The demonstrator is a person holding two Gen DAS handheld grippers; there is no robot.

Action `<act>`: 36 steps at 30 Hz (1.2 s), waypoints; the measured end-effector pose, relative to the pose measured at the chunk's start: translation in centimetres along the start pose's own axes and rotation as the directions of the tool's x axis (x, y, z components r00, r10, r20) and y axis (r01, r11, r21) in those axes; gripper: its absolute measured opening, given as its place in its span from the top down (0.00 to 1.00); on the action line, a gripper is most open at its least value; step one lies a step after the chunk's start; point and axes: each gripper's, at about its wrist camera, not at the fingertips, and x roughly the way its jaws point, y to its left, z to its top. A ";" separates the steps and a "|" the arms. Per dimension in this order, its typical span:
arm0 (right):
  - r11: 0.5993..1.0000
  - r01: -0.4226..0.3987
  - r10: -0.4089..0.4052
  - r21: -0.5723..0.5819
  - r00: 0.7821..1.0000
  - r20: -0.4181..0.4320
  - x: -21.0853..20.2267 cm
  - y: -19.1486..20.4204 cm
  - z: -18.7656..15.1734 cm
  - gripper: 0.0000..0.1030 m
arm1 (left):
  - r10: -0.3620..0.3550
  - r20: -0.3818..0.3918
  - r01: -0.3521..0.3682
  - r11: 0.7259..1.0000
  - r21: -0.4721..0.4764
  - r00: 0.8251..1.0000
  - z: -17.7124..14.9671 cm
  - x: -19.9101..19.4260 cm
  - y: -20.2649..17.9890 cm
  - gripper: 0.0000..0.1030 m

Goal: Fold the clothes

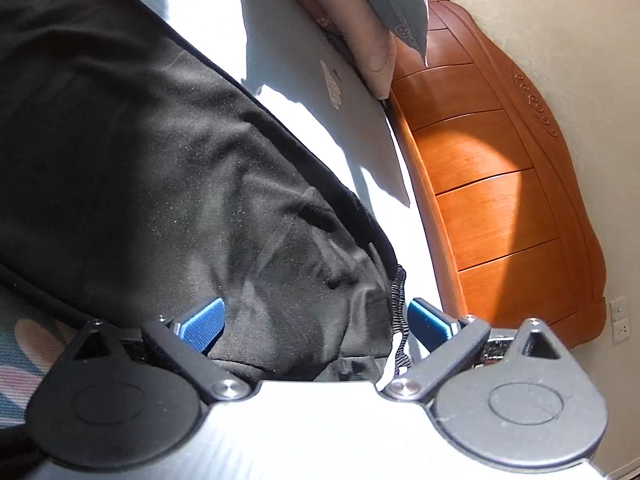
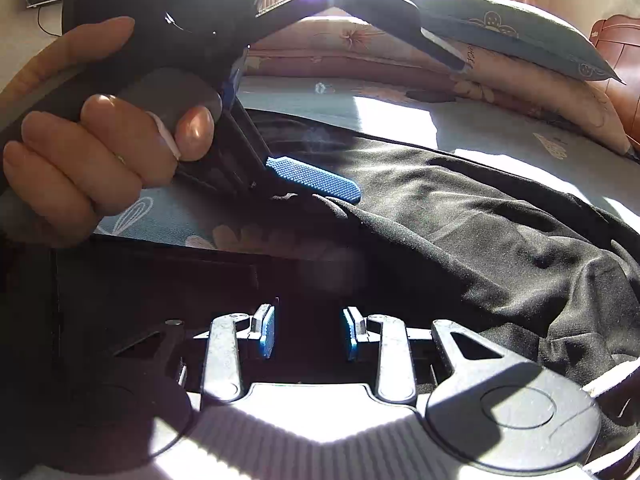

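A black garment (image 1: 160,160) lies spread on the bed sheet (image 1: 304,80), and its bunched end with a ribbed black-and-white edge (image 1: 400,312) is nearest the camera. My left gripper (image 1: 316,324) stands open over that bunched end, its blue pads wide apart and the cloth lying loose between them. In the right wrist view a hand (image 2: 100,140) holds the left gripper, whose blue pad (image 2: 316,180) rests at the garment's (image 2: 480,232) edge. My right gripper (image 2: 309,334) hangs low over shadowed black cloth. Its pads stand apart and do not visibly press on anything.
Stacked pillows (image 2: 512,32) lie along the bed's far side, by an orange wooden headboard (image 1: 492,184). There is a wall socket (image 1: 619,320) beside the headboard. Strong sunlight falls in patches across the flowered sheet (image 2: 168,216).
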 end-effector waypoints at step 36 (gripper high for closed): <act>0.823 0.375 -0.374 0.426 0.923 -0.090 -1.9 -15.3 -0.5 0.49 | 0.118 -0.041 -0.109 0.978 0.178 0.992 -3.2 0.5 -2.7 0.11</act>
